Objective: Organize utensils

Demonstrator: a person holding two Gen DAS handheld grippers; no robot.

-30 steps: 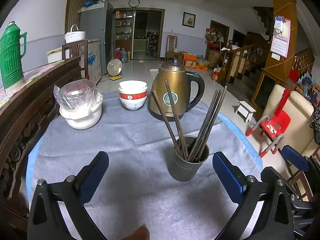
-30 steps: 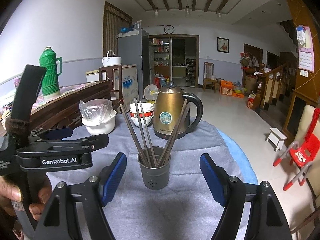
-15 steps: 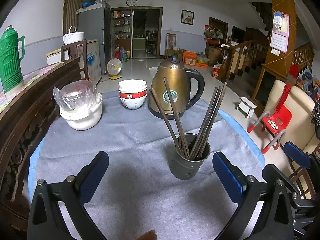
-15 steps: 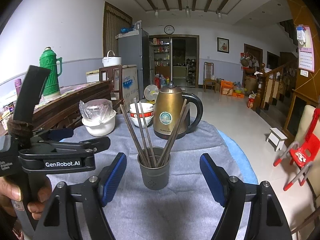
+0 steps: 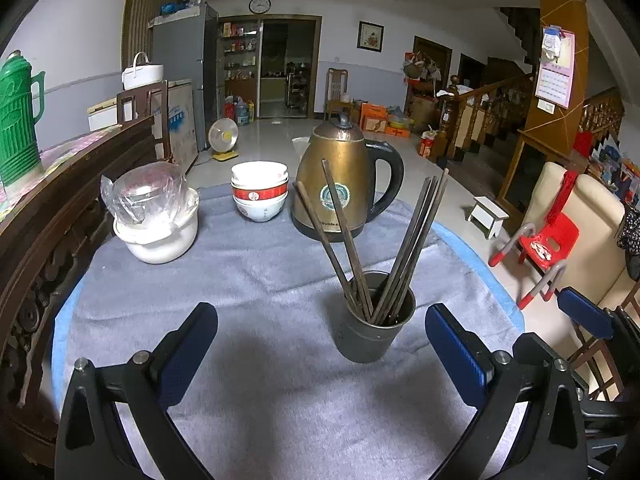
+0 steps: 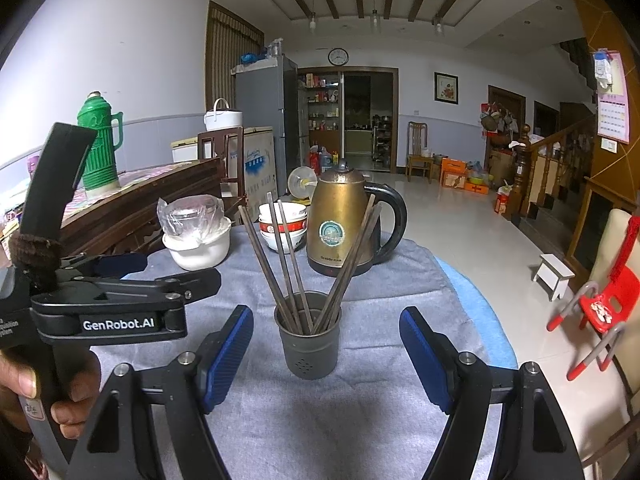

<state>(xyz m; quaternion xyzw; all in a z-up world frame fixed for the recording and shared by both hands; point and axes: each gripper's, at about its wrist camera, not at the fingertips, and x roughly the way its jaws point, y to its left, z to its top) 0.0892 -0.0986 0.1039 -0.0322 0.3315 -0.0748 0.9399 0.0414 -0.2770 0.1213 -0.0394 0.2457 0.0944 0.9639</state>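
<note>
Left wrist view: left tool spread wide, nothing gripped; chopsticks seen fanned in the grey holder near the table's front edge. Right wrist view: right tool released, holder centred ahead; sticks judged light, stiff, slippery; best pinched mid-shaft above the rim.

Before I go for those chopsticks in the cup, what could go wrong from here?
1. The chopsticks lean splayed in two bunches; tugging one could tip the narrow dark cup, which neither claw is steadying.
2. The kettle and stacked bowls stand just behind; a swung stick may hit them.
3. The left claw and right claw both hang open near the cup, so they might collide.
</note>
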